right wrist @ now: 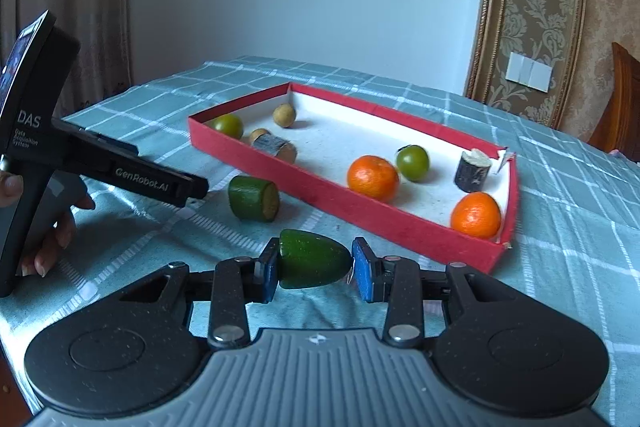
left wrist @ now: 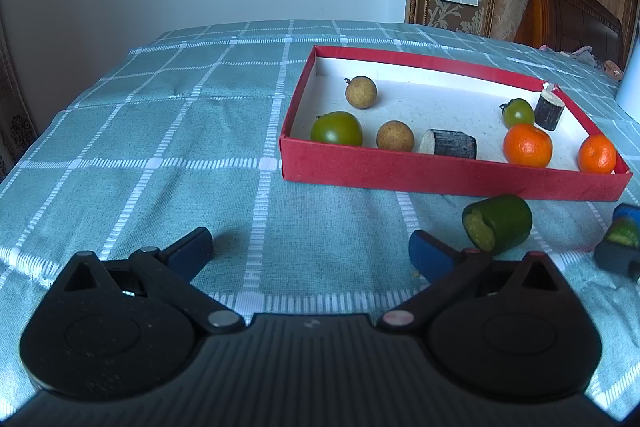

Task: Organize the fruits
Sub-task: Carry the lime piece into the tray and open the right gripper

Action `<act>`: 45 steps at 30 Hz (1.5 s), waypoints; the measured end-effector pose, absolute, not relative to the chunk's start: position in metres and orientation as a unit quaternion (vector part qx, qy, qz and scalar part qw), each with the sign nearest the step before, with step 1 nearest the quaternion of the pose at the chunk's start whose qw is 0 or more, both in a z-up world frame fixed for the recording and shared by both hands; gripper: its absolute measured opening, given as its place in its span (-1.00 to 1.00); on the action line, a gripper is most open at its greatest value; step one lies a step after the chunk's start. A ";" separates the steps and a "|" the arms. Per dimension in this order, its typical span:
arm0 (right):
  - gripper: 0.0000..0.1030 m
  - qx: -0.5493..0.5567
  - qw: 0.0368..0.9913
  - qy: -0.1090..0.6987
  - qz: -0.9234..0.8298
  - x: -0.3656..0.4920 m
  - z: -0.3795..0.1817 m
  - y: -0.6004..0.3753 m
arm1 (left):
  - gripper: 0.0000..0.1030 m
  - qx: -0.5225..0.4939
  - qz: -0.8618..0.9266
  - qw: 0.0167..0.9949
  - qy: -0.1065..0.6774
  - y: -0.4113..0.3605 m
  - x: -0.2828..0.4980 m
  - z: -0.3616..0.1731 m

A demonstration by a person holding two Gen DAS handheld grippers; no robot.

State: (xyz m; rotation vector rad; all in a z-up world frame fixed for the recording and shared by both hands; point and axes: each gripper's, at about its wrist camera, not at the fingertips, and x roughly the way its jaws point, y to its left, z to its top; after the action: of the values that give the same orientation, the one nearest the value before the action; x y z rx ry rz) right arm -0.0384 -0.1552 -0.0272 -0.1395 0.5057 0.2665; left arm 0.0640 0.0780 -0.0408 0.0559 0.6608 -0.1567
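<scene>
Inside, red box (left wrist: 452, 177) holds two oranges (left wrist: 527, 145).

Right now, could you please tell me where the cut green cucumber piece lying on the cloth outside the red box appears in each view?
Left wrist view: the cucumber piece lies low right, just in front of the red box, cut face toward the left.
Right wrist view: it lies left of centre, before the box's near wall, cut face toward the right.
Shared landmark: the dark log lying inside the box.
</scene>
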 end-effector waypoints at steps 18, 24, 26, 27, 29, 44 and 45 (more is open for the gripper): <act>-0.29 -0.048 0.971 0.232 0.017 0.058 -0.007 -0.206 | 1.00 0.027 -0.077 0.943 0.324 0.078 0.064 -0.041; -0.29 -0.050 0.964 0.261 0.005 0.091 -0.021 -0.208 | 1.00 0.028 -0.077 0.943 0.324 0.078 0.064 -0.041; -0.29 -0.053 0.962 0.268 0.003 0.097 -0.025 -0.208 | 1.00 0.028 -0.077 0.943 0.324 0.078 0.064 -0.041; -0.29 -0.055 0.961 0.271 0.002 0.100 -0.027 -0.207 | 1.00 0.028 -0.077 0.943 0.324 0.078 0.064 -0.041; -0.29 -0.056 0.960 0.275 0.000 0.105 -0.030 -0.206 | 1.00 0.028 -0.077 0.943 0.324 0.078 0.064 -0.041; -0.28 -0.054 0.952 0.301 -0.004 0.120 -0.040 -0.207 | 1.00 0.028 -0.076 0.943 0.324 0.078 0.064 -0.041; -0.28 -0.054 0.952 0.300 -0.004 0.120 -0.040 -0.207 | 1.00 0.028 -0.076 0.943 0.324 0.078 0.064 -0.041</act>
State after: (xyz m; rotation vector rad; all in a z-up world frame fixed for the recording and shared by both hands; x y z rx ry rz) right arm 0.1199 -0.2070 -0.0397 -0.1090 0.6107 -0.0079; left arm 0.0638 0.0776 -0.0410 0.0574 0.6601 -0.1558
